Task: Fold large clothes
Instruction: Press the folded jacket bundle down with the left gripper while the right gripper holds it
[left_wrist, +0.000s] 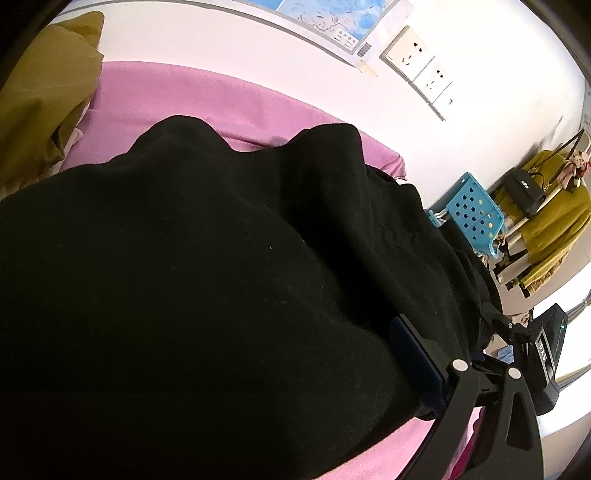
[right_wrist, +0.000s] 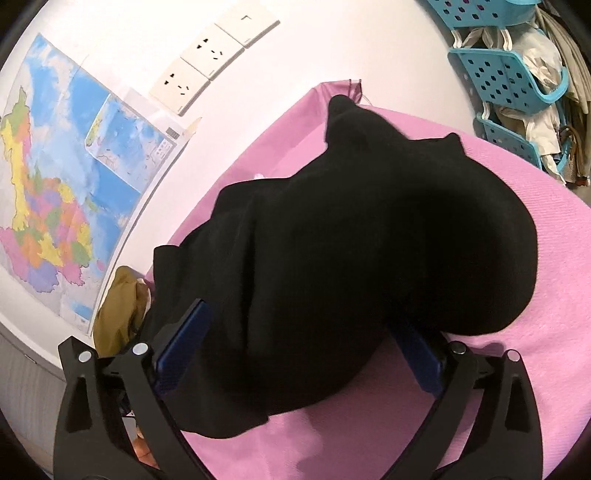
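A large black garment lies bunched on a pink cloth-covered surface. In the right wrist view my right gripper has its jaws wide apart, with a fold of the black garment lying between the blue pads. In the left wrist view the black garment fills most of the frame and covers the left gripper; only its right finger with a blue pad shows, and the left finger is hidden under the cloth. The pink surface shows behind the garment.
An olive-yellow garment lies at the left end of the pink surface, also seen in the right wrist view. A wall with sockets and a map stands behind. Blue perforated baskets stand to the right.
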